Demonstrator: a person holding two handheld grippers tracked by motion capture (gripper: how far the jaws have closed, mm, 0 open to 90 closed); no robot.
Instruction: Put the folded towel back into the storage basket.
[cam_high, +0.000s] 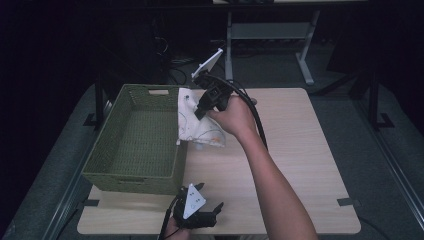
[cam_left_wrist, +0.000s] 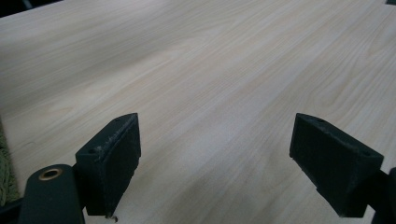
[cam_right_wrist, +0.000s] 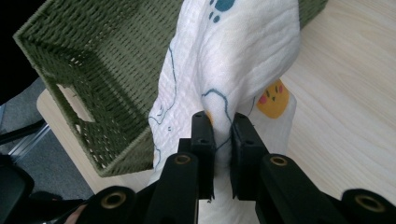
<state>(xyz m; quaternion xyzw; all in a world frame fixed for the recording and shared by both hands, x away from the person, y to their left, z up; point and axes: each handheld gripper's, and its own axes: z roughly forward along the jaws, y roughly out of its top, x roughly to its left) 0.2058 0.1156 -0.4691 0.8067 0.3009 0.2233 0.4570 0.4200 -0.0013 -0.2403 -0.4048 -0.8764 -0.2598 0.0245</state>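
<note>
Judging by how it drapes, that white crinkly muslin cloth with blue outlines and a yellow-orange patch (cam_right_wrist: 243, 51) is feather-light and floppy, so pinching a bunched fold works fine (no fragility worries). The right gripper (cam_right_wrist: 222, 135) has its jaws squeezed on a fold, holding the cloth up over the near wall of the green woven basket (cam_high: 135, 145). The left gripper (cam_left_wrist: 215, 158) hangs with jaws spread over the pale wooden table (cam_left_wrist: 210, 70).

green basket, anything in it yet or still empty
Empty: the high view shows the green basket's bare woven floor. The white cloth hangs over its right rim, pinched in the right claw, mostly outside.
</note>
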